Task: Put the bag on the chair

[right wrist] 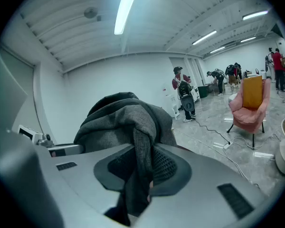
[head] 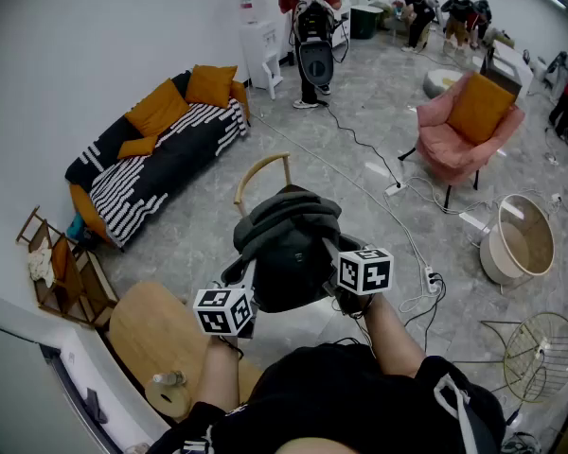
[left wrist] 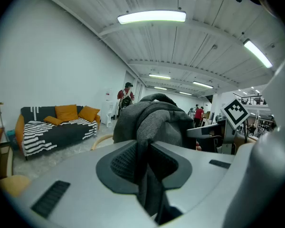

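Note:
A dark grey bag (head: 284,244) hangs in the air between my two grippers, over a wooden chair (head: 263,173) whose curved backrest shows just beyond it; the seat is hidden under the bag. My left gripper (head: 251,277) is shut on a fold of the bag (left wrist: 154,118) at its left side, the fabric pinched between the pads (left wrist: 123,163). At the bag's right side my right gripper (head: 331,253) is likewise shut on a fold of the bag (right wrist: 121,115). The chair's backrest (left wrist: 102,140) shows low behind the bag in the left gripper view.
A striped sofa (head: 156,149) with orange cushions stands at the left wall, and a pink armchair (head: 469,126) at the far right. A round wooden table (head: 156,334) with a tape roll (head: 168,391) is near my left. Cables and a power strip (head: 426,277) lie on the floor. People stand at the back.

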The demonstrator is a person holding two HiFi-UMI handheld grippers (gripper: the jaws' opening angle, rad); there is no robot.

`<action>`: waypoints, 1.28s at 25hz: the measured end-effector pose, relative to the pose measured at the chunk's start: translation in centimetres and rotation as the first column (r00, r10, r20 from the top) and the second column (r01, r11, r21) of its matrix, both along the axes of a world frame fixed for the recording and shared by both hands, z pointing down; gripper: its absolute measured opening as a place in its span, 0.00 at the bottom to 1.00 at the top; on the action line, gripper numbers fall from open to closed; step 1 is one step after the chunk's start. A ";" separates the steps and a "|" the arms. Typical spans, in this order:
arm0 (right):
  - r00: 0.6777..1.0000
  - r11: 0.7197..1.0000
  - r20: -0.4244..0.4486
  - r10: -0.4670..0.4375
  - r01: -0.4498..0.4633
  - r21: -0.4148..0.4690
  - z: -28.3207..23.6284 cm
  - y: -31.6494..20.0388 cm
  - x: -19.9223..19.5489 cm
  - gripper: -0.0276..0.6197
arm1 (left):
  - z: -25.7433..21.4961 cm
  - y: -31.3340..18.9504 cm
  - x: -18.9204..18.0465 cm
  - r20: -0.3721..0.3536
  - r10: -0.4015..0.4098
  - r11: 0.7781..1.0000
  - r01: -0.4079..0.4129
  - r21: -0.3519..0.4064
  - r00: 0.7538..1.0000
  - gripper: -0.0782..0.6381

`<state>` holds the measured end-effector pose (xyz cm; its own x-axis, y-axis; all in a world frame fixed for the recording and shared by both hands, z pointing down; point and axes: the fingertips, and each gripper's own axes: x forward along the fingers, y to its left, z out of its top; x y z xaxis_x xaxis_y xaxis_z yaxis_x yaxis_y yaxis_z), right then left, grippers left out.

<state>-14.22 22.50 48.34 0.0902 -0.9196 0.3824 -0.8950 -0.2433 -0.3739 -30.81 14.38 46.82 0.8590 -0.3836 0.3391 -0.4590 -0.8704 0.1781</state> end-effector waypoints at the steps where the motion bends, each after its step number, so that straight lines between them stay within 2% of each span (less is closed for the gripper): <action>1: 1.000 1.000 -0.003 -0.001 0.001 0.003 0.0 0.0 0.1 0.19 | 0.0 -0.1 0.1 -0.004 -0.001 1.000 0.001 0.001 1.000 0.21; 7: 1.000 1.000 0.007 0.017 -0.017 0.017 0.2 0.1 1.6 0.19 | 0.3 -0.1 1.7 -0.006 0.006 1.000 -0.006 0.004 1.000 0.21; 15: 0.998 0.999 0.034 0.043 -0.044 0.023 0.8 0.5 6.5 0.19 | 0.5 -0.2 6.7 0.008 0.028 1.000 -0.028 -0.005 1.000 0.21; 23: 0.999 0.999 0.032 0.027 -0.028 0.028 1.6 0.6 12.3 0.19 | 1.5 0.0 12.5 0.009 0.018 1.000 -0.018 -0.008 1.000 0.21; 28: 0.999 1.000 0.026 0.021 -0.022 0.012 2.3 -0.8 15.6 0.19 | 2.6 -1.3 15.8 0.014 0.017 0.999 -0.016 -0.033 1.000 0.21; 32: 0.999 0.999 0.038 0.037 -0.037 -0.007 3.2 -3.7 17.6 0.19 | 3.4 -4.4 17.9 0.019 0.031 0.998 -0.030 -0.046 0.999 0.21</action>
<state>3.41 18.79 51.56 0.1090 -0.9135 0.3920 -0.8705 -0.2781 -0.4060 -12.94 10.01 50.23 0.8630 -0.3407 0.3730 -0.4361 -0.8752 0.2096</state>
